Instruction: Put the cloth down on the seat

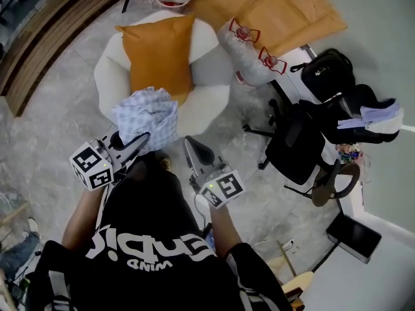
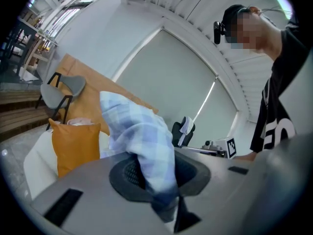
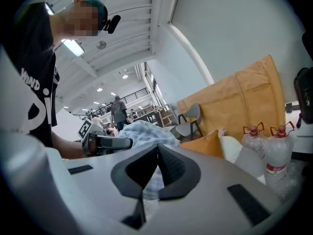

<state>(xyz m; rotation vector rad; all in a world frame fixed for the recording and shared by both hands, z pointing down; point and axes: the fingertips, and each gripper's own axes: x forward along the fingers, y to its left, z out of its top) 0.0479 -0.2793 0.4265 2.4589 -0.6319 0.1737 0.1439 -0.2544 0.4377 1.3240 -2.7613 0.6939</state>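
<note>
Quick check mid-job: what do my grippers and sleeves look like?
Both the left gripper and right gripper have grey bodies with dark jaws and a white cube bearing black square markers. The person wears a short-sleeved black T-shirt with white lettering.

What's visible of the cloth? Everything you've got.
The cloth is a soft, light blue-and-white checked fabric, bunched and crumpled. It is held up over the front of the white seat, near the orange cushion, not yet lying on it. The left gripper is shut on it; the right gripper looks pinched on an edge too.
</note>
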